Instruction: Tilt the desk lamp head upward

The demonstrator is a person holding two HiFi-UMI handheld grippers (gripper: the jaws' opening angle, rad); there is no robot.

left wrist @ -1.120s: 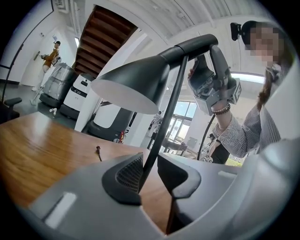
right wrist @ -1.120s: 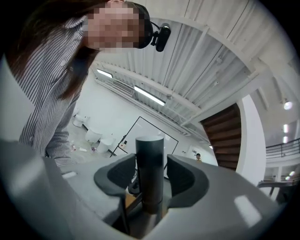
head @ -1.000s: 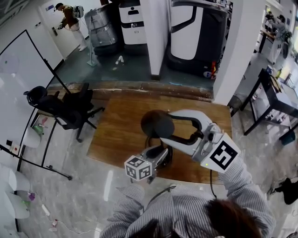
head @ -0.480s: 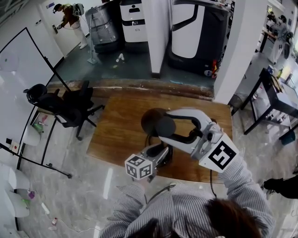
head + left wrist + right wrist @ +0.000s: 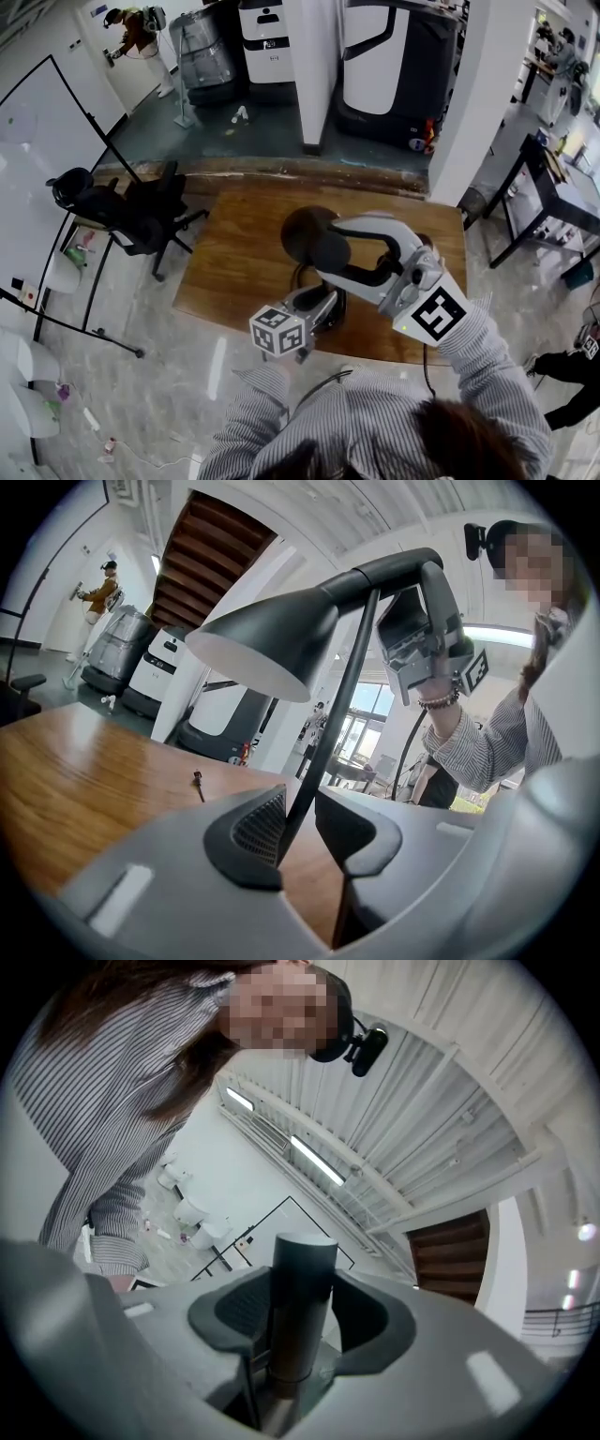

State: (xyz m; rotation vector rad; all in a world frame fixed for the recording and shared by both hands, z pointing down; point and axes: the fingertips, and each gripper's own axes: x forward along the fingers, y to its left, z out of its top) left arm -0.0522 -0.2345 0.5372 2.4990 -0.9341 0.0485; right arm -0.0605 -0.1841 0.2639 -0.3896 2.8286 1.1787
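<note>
In the head view the right gripper point(image 5: 339, 251) has rolled since the earlier frames, its marker cube point(image 5: 431, 314) sliding toward 9 o'clock, and the desk lamp head point(image 5: 307, 236) has crept toward 11 o'clock over the wooden table point(image 5: 230, 267); the left gripper point(image 5: 326, 305) has kept its place, and a person in dark clothes point(image 5: 567, 370) has come further in at the lower right edge. The lamp head lies at 10 o'clock from the right gripper's cube, at that gripper's jaw tips, with the left gripper at 6 o'clock below it; the lamp's base is covered by both grippers. In the left gripper view the jaws stand apart around the thin black stem point(image 5: 323, 733), which leans against the left pad point(image 5: 255, 829) with a sliver of table showing before the right one; the lamp head rises toward 11 o'clock, and the right gripper holds the neck point(image 5: 398, 569) at 1 o'clock. A small dark tool point(image 5: 198, 782) on the table is too small to name. In the right gripper view the jaws are clamped on the neck's round end at 12 o'clock, a pad point(image 5: 239, 1312) tight on each side; the shade itself lies out of this view
</note>
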